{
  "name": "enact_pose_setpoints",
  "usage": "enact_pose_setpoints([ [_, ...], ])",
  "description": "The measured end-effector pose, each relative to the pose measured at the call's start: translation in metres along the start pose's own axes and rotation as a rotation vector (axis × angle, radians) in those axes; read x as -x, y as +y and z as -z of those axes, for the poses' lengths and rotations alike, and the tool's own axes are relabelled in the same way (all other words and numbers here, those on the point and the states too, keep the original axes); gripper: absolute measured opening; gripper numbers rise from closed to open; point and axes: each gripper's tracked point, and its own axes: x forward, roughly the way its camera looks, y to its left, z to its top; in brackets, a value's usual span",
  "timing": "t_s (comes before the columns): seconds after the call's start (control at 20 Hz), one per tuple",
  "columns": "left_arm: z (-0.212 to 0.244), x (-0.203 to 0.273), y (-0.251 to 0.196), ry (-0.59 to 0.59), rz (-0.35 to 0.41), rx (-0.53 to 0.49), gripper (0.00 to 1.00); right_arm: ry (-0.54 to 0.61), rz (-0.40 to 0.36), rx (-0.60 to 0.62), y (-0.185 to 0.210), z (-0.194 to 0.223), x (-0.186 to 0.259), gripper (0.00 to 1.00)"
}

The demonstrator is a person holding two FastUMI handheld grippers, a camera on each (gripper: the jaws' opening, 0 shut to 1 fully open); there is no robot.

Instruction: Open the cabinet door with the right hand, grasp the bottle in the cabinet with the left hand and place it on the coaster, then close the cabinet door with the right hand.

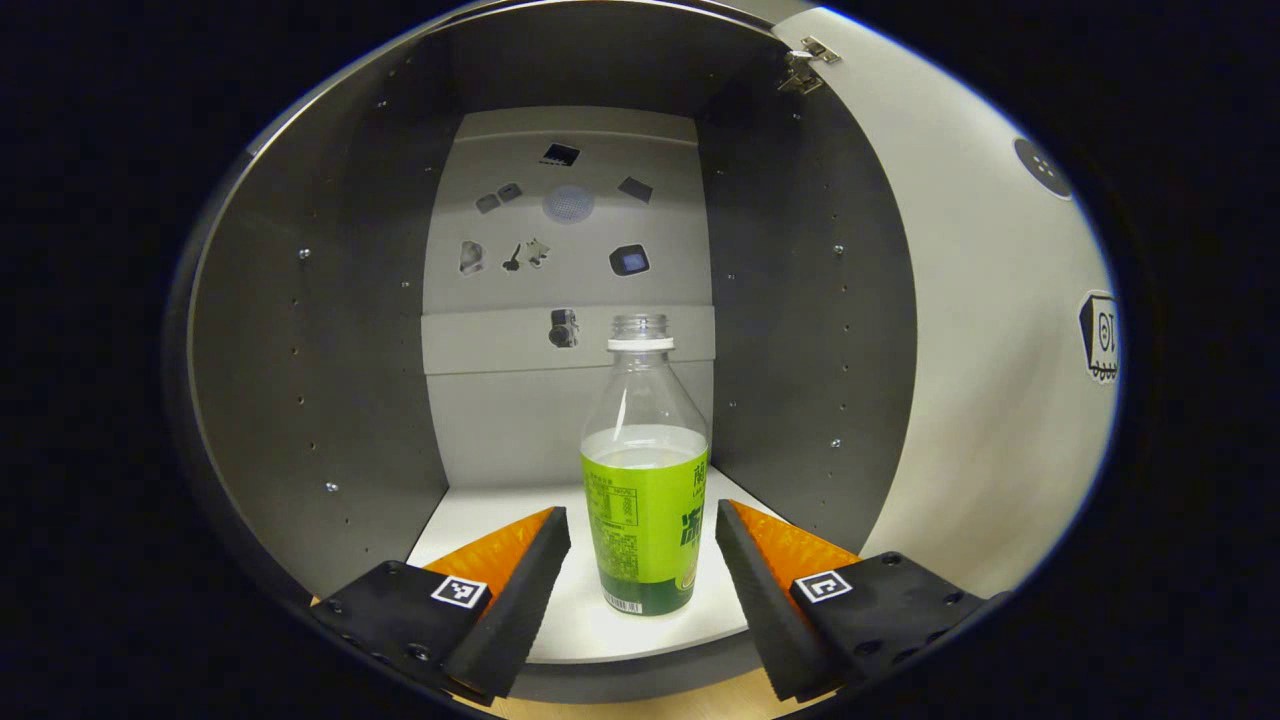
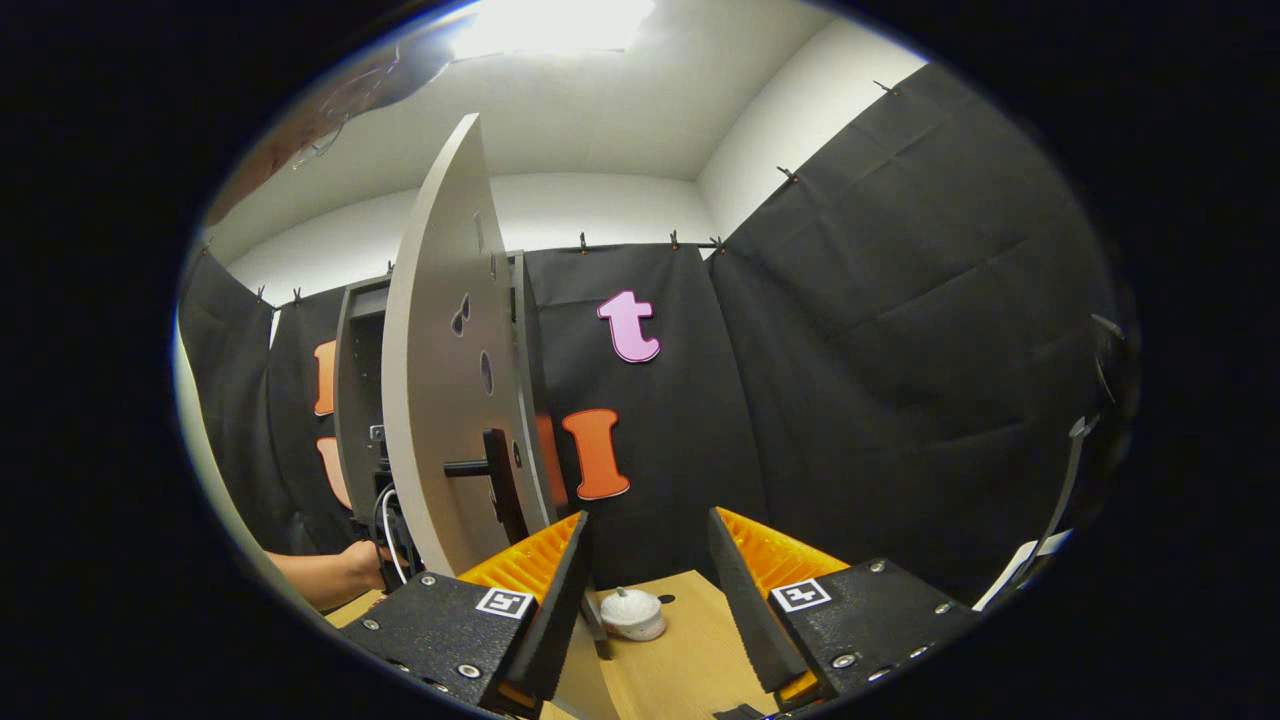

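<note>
Bottle: standing upright on white cabinet shelf, between fingers of left tongs, jaws gaping, not touching. Cabinet door: standing open. Right tongs: gaping, holding nothing, hovering over bench.

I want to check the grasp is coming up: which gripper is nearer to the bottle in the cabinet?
Left. The left gripper is open with the bottle standing between its fingers, untouched. The right gripper is open outside the cabinet door, near its handle.

Bottle — clear, green label; cabinet grey inside; door white.
</note>
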Motion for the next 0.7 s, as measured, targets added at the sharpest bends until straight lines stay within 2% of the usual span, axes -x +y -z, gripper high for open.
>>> enact_pose_setpoints([
  [0.2,0.008,-0.023,0.006,0.018,-0.057,-0.030,0.96,0.003,0.025,0.003,-0.006,0.001,0.003,0.72],
  [0.5,0.020,-0.040,0.011,0.069,-0.104,-0.005,0.96,0.035,0.037,0.040,-0.007,0.007,0.006,0.72],
  [0.55,0.017,-0.039,0.012,0.059,-0.105,-0.002,0.84,0.036,0.037,0.052,-0.007,0.008,0.007,0.72],
  [0.7,0.019,-0.038,0.009,0.075,-0.097,-0.005,0.81,0.054,0.032,0.076,-0.006,0.011,0.005,0.72],
])
